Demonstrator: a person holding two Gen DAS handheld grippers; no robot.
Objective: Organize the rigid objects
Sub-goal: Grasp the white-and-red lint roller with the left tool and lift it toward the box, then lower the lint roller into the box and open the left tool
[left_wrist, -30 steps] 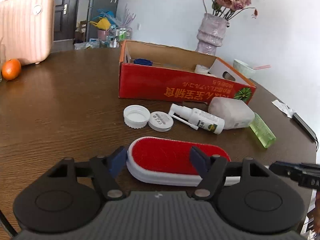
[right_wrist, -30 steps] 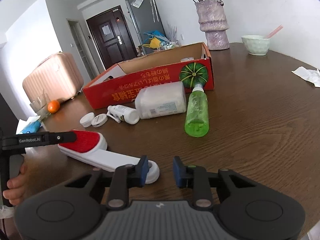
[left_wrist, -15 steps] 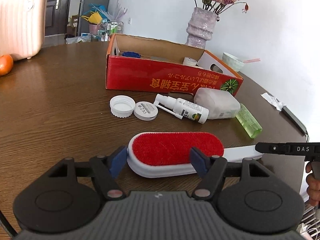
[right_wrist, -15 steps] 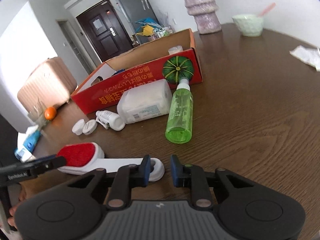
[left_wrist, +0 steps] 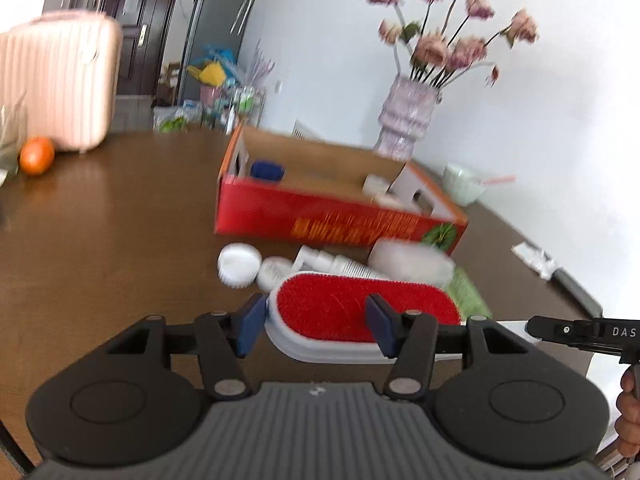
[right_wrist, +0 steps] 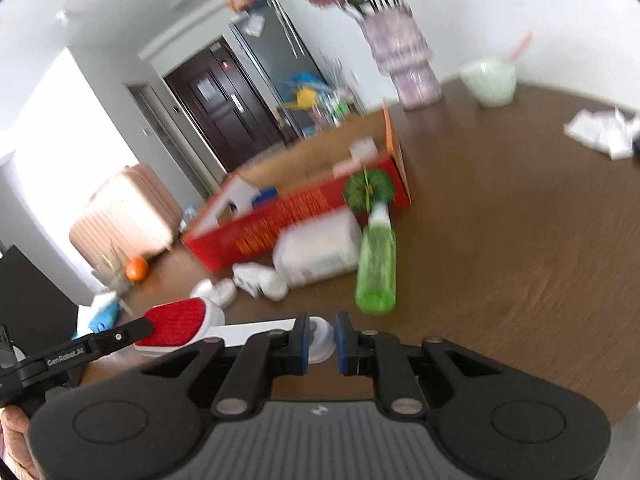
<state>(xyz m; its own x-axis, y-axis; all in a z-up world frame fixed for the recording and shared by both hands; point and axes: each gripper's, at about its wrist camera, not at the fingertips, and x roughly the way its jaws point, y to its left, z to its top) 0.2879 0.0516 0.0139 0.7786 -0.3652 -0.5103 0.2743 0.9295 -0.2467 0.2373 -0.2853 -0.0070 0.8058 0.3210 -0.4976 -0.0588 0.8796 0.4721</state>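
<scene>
while both pairs of tongs are set on it, the red-faced lint brush (left_wrist: pixel 360 312) is held off the brown table (left_wrist: pixel 100 248), its white handle (right_wrist: pixel 256 326) running off to the right in the left wrist view. the left gripper (left_wrist: pixel 316 326) is seen across the brush's wide red head, the blue pads on either flank, and its jaws are closing at a middling width with the head between them; the left pad seems just shy of the white rim, so a firm press cannot be told on that side. the right gripper (right_wrist: pixel 322 340) is drawn narrow on the rounded end of the handle, which is pinched between its blue pads.

just behind the brush, a white cap (left_wrist: pixel 239 265) and a small round lid (left_wrist: pixel 274 274) are found lying on the table, with a white spray bottle (right_wrist: pixel 260 278) beside them. a larger white bottle (right_wrist: pixel 320 250) is laid on its side next to that, and a green bottle (right_wrist: pixel 376 268) lies touching it, its white nozzle toward the box. the red cardboard box (left_wrist: pixel 320 220) stands open behind them all, with a blue item (left_wrist: pixel 266 170) and some white pieces seen inside.

farther off, a vase of pink flowers (left_wrist: pixel 406 120), a pale green bowl (right_wrist: pixel 488 82), an orange (left_wrist: pixel 37 155) and a pink suitcase (left_wrist: pixel 56 80) are seen. much of both views is blurred.
</scene>
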